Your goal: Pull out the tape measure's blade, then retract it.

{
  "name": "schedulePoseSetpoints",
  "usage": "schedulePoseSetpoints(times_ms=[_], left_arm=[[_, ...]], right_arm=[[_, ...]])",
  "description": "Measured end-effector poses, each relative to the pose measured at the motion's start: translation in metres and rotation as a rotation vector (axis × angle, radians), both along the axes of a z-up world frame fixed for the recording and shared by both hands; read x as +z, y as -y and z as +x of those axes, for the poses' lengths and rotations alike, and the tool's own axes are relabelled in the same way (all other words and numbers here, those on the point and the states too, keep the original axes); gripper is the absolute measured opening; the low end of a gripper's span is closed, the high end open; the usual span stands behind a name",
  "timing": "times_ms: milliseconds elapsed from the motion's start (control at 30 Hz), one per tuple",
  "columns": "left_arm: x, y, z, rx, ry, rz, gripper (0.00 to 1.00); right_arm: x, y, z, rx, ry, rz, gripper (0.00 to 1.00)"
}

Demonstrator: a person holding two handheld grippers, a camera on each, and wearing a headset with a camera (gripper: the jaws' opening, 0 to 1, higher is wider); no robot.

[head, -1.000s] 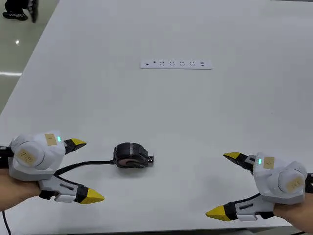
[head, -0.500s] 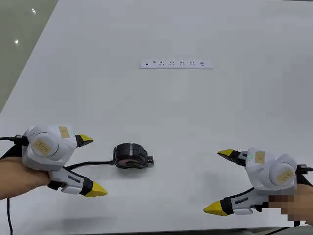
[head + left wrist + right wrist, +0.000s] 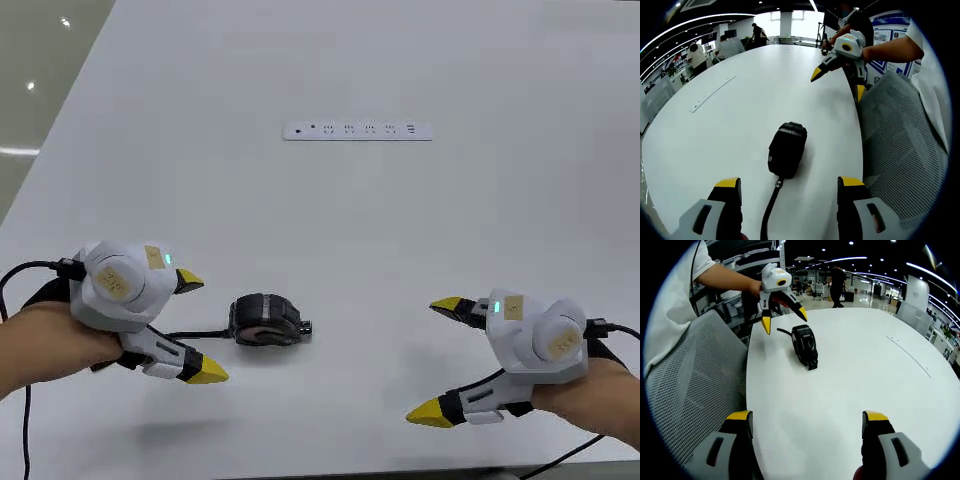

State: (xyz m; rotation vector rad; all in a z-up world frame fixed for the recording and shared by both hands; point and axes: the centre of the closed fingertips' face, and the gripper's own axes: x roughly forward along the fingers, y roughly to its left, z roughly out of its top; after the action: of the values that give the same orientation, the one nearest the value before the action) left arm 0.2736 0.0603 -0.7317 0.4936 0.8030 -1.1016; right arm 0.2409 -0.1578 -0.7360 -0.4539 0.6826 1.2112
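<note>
The table is looked down on by the head view from its near edge. The tape is faced low and close by the left gripper view and, from the opposite side and farther off, by the right gripper view. Tape and strip are shared by all three. The right gripper is caught in the left gripper view, the left gripper in the right gripper view.

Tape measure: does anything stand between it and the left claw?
Nothing visible does. The tape measure lies on bare table just ahead of the open left claw; only its own black strap trails back between the jaws.
</note>
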Motion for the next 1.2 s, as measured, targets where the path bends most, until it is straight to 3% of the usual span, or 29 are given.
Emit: schedulePoseSetpoints(times_ms=[533, 1200], left_arm=[[-0.012, 0.015, 0.011, -0.025, -0.005, 0.022, 0.64], [-0.027, 0.027, 0.013, -0.058, -0.026, 0.058, 0.50]], right_arm=[[-0.003, -0.010, 0.005, 0.027, -0.007, -0.001, 0.85], [-0.002, -0.022, 0.012, 0.037, -0.011, 0.012, 0.84]])
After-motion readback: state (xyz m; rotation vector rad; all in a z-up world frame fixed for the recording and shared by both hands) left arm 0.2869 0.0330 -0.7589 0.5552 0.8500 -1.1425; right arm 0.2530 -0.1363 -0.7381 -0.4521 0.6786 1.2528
